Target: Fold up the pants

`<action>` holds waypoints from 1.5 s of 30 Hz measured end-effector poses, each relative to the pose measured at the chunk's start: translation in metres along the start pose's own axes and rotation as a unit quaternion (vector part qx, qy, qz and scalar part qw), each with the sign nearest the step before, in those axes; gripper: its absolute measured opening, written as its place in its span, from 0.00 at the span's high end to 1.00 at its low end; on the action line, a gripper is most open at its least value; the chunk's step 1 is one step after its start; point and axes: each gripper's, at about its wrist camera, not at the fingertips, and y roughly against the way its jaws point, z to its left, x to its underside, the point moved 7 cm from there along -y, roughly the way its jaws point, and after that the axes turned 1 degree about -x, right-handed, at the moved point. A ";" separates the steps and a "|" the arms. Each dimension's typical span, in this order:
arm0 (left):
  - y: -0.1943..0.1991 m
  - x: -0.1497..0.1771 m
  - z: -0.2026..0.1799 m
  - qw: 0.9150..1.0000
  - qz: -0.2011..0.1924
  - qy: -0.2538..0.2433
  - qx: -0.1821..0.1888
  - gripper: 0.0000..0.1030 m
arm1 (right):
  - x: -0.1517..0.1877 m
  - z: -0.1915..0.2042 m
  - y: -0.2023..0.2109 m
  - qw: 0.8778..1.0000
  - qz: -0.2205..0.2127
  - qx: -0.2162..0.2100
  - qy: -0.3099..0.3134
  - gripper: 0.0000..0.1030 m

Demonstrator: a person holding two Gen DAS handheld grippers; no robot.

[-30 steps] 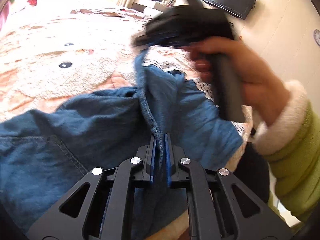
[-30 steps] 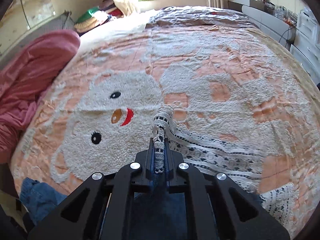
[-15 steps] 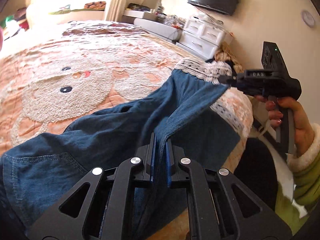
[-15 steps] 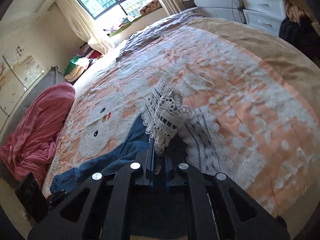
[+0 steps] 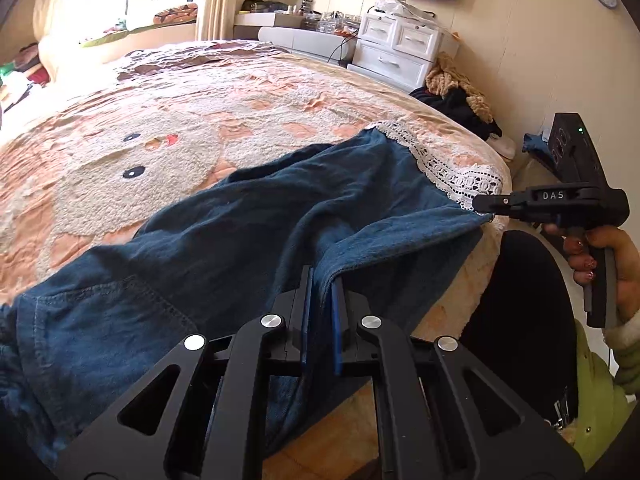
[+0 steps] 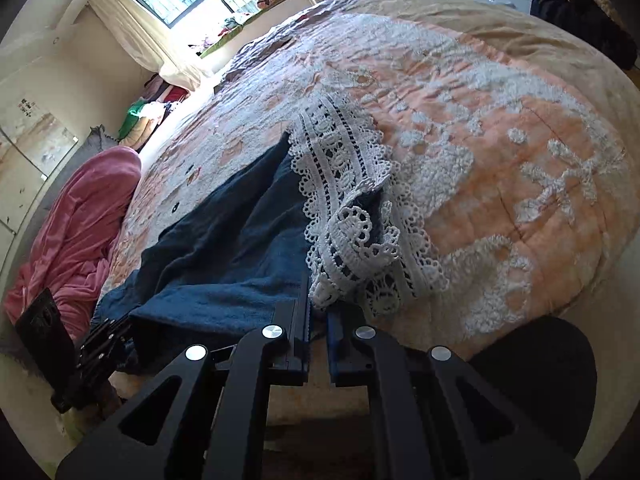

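Note:
Dark blue denim pants (image 5: 224, 248) with a white lace hem (image 5: 448, 168) lie stretched across the near edge of the bed. My left gripper (image 5: 321, 280) is shut on the near edge of the pants leg. My right gripper (image 5: 482, 204) is shut on the lace hem corner and holds it off the bed's right side. In the right wrist view the lace hem (image 6: 344, 216) bunches between that gripper's (image 6: 318, 304) nearly closed jaws, with the pants (image 6: 224, 248) running left to the left gripper (image 6: 104, 340).
The bed has a peach and white plush cover with a bear face (image 5: 132, 160). A pink blanket (image 6: 76, 232) lies at the bed's far side. White drawers (image 5: 396, 52) and a clothes pile (image 5: 460, 92) stand past the bed by the wall.
My right gripper has pulled the lace hem from over the bed out and down to the right, stretching the pants leg flat. My left gripper kept its hold and pose.

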 end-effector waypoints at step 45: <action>0.015 -0.001 0.007 0.999 -0.013 0.009 -0.037 0.60 | -0.050 0.202 -0.060 0.943 0.066 -0.110 0.307 0.57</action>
